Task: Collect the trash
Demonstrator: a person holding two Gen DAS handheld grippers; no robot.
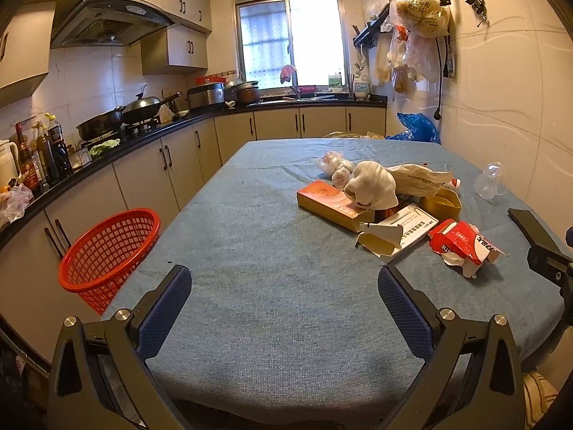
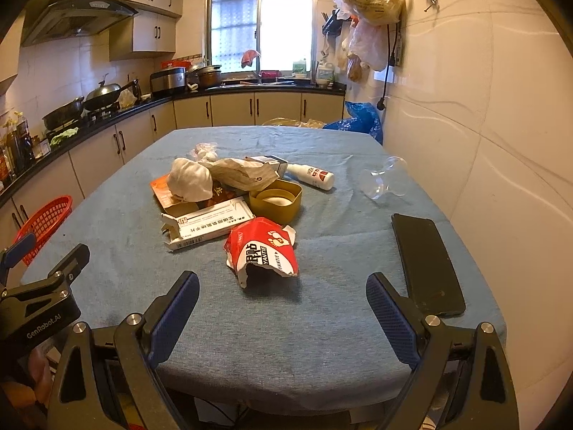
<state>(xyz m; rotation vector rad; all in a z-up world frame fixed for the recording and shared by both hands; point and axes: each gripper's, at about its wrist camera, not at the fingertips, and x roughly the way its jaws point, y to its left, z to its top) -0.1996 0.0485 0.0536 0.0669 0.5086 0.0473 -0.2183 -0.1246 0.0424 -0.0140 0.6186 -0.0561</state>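
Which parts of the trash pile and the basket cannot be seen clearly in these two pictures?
- Red basket: its bottom is out of sight behind the table edge in the left wrist view; in the right wrist view the left hand-held gripper covers part of it.
- Orange box: partly hidden under the white cloth in both views.
- White bottle: hidden behind the pile in the left wrist view.
- Small print on the white box: too small to read.
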